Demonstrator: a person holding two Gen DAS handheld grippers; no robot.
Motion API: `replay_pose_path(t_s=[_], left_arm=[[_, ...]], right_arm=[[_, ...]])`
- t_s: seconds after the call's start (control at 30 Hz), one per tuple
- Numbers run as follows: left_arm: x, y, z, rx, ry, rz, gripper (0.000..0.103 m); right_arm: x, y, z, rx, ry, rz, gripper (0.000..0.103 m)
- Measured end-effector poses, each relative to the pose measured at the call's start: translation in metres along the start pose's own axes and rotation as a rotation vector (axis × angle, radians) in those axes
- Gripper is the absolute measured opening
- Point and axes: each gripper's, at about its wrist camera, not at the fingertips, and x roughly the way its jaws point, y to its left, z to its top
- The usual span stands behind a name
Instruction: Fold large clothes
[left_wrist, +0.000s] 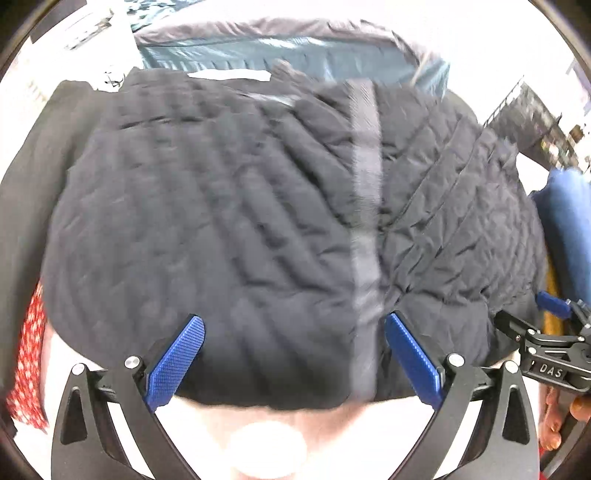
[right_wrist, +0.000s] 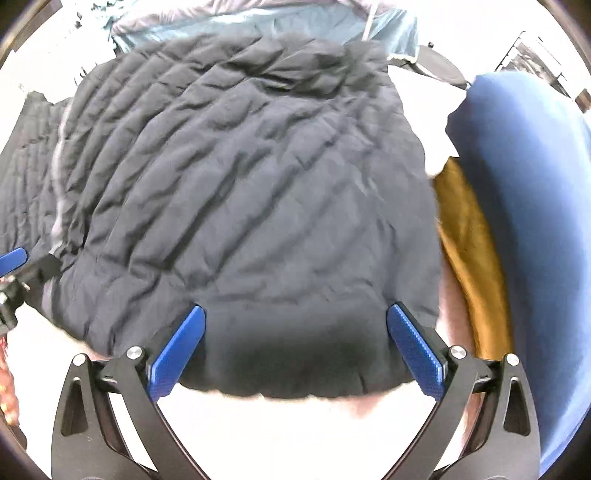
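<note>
Left hand-held gripper (left_wrist: 294, 321) and right hand-held gripper (right_wrist: 295, 312) both spread wide, side by side.

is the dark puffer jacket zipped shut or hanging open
Shut, apparently: the dark puffer jacket lies flat, its grey zip strip running unbroken between the two front panels.

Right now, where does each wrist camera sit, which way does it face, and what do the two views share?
Left wrist: sits behind the open left claw, facing forward over the near hem of the dark quilted jacket and its grey zipper strip; the right claw and fingers show at the right edge.
Right wrist: sits behind the open right claw, facing the jacket's right half, with blue fabric and mustard fabric alongside; the left claw shows at the left edge.
Shared: the jacket, the teal garment behind it, each other's claw.
</note>
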Motion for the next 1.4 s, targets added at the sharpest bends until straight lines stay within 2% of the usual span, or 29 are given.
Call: replay_pose_path(t_s=[0.13,0.27,0.37,0.5,0.63,0.73,1.0,1.17,1.4], left_arm=[[-0.025,0.044,-0.020,-0.086,-0.033,-0.002,0.097],[-0.041,0.105,-0.027,-0.186,-0.052,0.017,0.097],[-0.045,0.145,-0.015,-0.241,-0.054,0.015,0.097],[-0.031,0.174,0.016,-0.274,-0.023,-0.080,0.097],[-0.010,0.190,0.035,-0.235,0.032,-0.110,0.097],[0.013,0.196,0.053,-0.253,0.078,-0.162,0.097],[0.058,0.213,0.064,-0.272,0.186,-0.265,0.098],[0.074,0.225,0.065,-0.294,0.203,-0.309,0.098],[0.072,0.233,0.058,-0.321,0.185,-0.304,0.098]], right_arm=[[-0.010,-0.041,-0.026,0.125,-0.020,0.044,0.098],[-0.002,-0.092,-0.047,0.278,0.014,0.172,0.098],[0.002,-0.105,-0.050,0.308,0.025,0.241,0.098],[0.015,-0.124,-0.041,0.305,0.021,0.313,0.098],[0.022,-0.116,-0.018,0.263,0.022,0.316,0.098],[0.034,-0.111,-0.003,0.228,0.050,0.340,0.098],[0.066,-0.109,0.024,0.198,0.109,0.412,0.098],[0.080,-0.112,0.034,0.157,0.129,0.423,0.098],[0.090,-0.112,0.045,0.152,0.146,0.405,0.098]])
